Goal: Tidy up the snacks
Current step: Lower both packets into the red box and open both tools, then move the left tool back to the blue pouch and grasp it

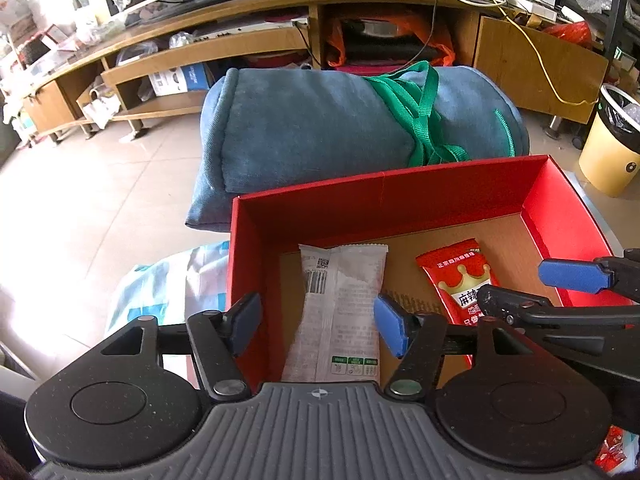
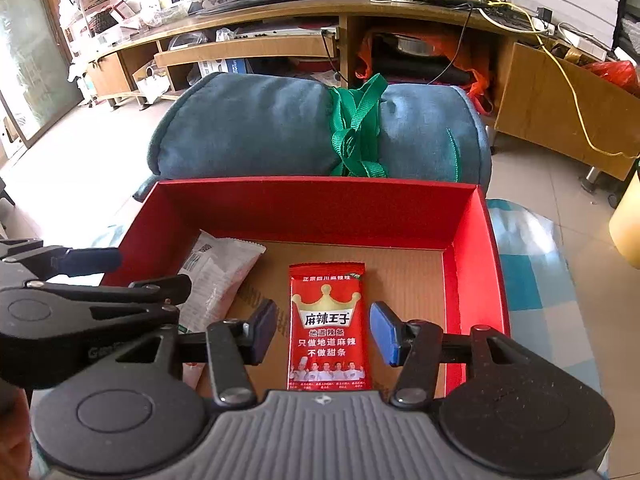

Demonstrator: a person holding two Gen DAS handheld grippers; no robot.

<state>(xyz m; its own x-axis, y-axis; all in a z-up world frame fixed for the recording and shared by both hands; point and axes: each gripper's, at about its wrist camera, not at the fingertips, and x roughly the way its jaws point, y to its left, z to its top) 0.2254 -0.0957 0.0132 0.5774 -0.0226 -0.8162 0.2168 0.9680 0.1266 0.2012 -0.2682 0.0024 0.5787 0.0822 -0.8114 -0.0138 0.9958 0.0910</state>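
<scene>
We record a red box [image 1: 400, 196] open at the top, with a bare cardboard floor, and 2 snack packets lying flat inside it. At far left, outside the box wall, a blue-and-white checked cloth [image 1: 176, 280] covers the surface beneath. Just inside the left wall lies the white packet [image 1: 340, 308], printed side up with a barcode near its far end. The left gripper [image 1: 316, 322] hangs over it with its jaws parted: the left pad stands at the box wall, clear of the wrapper; the right pad sits at the wrapper's right edge, and we cannot tell whether it touches. Nothing is clamped.

To the right, apart from the white packet, lies the red packet [image 2: 328, 324], crown logo facing up. The right gripper [image 2: 324, 332] straddles it, both pads [image 2: 384, 332] standing clear of its edges, so it grips nothing. The 2 grippers crowd each other, each intruding on the other's view.

Beyond the far wall a rolled blue blanket [image 2: 260, 132], tied with green strapping [image 2: 356, 132], lies just beside the box. Behind it runs a wooden TV cabinet [image 1: 532, 60] strewn with cables. At far right stands a yellow waste bin [image 1: 608, 148].
</scene>
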